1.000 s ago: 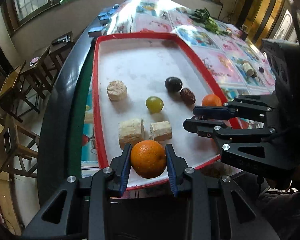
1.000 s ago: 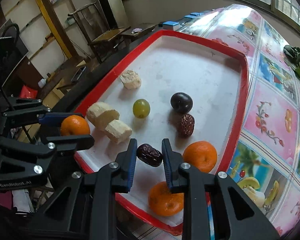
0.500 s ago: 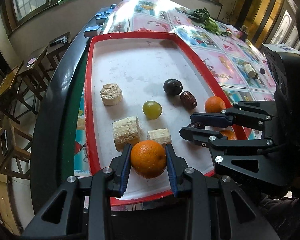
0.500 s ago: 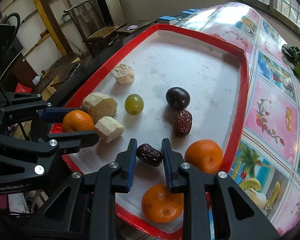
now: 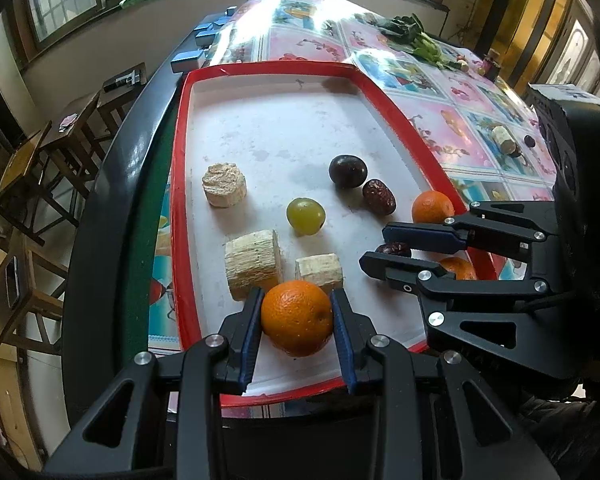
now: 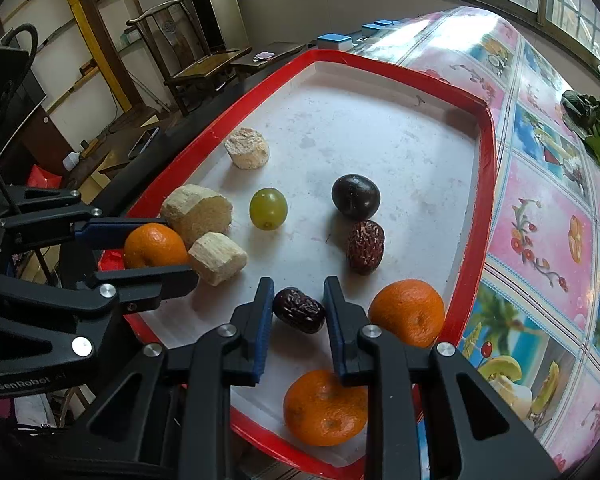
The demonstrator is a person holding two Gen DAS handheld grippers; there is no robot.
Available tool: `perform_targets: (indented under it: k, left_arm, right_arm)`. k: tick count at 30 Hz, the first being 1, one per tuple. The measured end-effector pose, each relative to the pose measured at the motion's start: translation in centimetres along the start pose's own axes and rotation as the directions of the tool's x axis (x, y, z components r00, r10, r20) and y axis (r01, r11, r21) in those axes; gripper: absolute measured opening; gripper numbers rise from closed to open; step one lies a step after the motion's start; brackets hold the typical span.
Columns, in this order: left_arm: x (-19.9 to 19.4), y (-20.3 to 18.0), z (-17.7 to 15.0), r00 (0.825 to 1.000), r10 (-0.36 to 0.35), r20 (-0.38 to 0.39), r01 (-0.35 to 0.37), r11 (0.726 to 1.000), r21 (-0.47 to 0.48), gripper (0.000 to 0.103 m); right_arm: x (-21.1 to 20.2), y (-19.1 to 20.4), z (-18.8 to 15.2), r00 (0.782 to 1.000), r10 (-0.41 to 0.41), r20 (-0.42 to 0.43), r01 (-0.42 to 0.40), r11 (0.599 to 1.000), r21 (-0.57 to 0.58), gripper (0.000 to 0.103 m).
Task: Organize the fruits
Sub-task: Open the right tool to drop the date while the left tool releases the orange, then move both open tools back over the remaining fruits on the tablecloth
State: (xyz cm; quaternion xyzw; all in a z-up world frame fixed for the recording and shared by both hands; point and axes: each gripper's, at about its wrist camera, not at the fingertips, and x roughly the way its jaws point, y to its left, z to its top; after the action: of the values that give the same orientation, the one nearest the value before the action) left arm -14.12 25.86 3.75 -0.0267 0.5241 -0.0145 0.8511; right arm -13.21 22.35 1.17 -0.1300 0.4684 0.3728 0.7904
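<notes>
A red-rimmed white tray (image 5: 180, 128) (image 6: 486, 184) holds the fruit. My left gripper (image 5: 296, 320) (image 6: 140, 252) is shut on an orange (image 5: 297, 317) (image 6: 154, 246) above the tray's near edge. My right gripper (image 6: 298, 312) (image 5: 380, 250) is shut on a dark red date (image 6: 299, 309) (image 5: 394, 249) over the tray's near right part. On the tray lie a green grape (image 5: 305, 216) (image 6: 268, 209), a dark plum (image 5: 347, 171) (image 6: 355, 196), a second date (image 5: 378, 197) (image 6: 365, 246), two more oranges (image 6: 407, 312) (image 6: 324, 408) and three pale sugarcane chunks (image 5: 224, 185) (image 5: 253, 264) (image 5: 319, 268).
The tray rests on a table with a pink fruit-print cloth (image 6: 540, 240). Leafy greens (image 5: 416, 34) and small items (image 5: 504, 140) lie further along it. Blue-white boxes (image 5: 188, 58) sit past the tray's far end. Wooden chairs and stools (image 5: 48, 144) stand left of the table.
Both grippers have moved forward over the tray with their fruit still held; the left one's orange now hangs just behind the near sugarcane chunks.
</notes>
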Motion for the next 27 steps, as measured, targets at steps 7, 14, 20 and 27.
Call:
perform_targets:
  k: [7, 14, 20, 27]
  left_arm:
    - [-0.2, -0.5, -0.1, 0.999, 0.04, -0.005, -0.04, 0.999, 0.008, 0.034]
    - [-2.4, -1.7, -0.1, 0.994, 0.106, 0.039, -0.108, 0.993, 0.055, 0.043]
    - [-5.0, -3.1, 0.9, 0.987, 0.118, 0.112, -0.127, 0.989, 0.079, 0.055]
    - [-5.5, -5.9, 2.5, 0.986, 0.084, 0.145, -0.103, 0.986, 0.129, 0.062]
  right_arm:
    - [-0.2, 0.1, 0.0, 1.0, 0.014, 0.005, -0.014, 1.0, 0.016, 0.046]
    - [-2.7, -0.3, 0.6, 0.997, 0.017, 0.072, -0.019, 0.999, 0.035, 0.053]
    - [-6.2, -1.6, 1.1, 0.987, 0.004, 0.162, -0.017, 0.997, 0.078, 0.058]
    - [-9.4, -6.0, -0.9, 0.978, -0.076, 0.194, 0.037, 0.98, 0.196, 0.062]
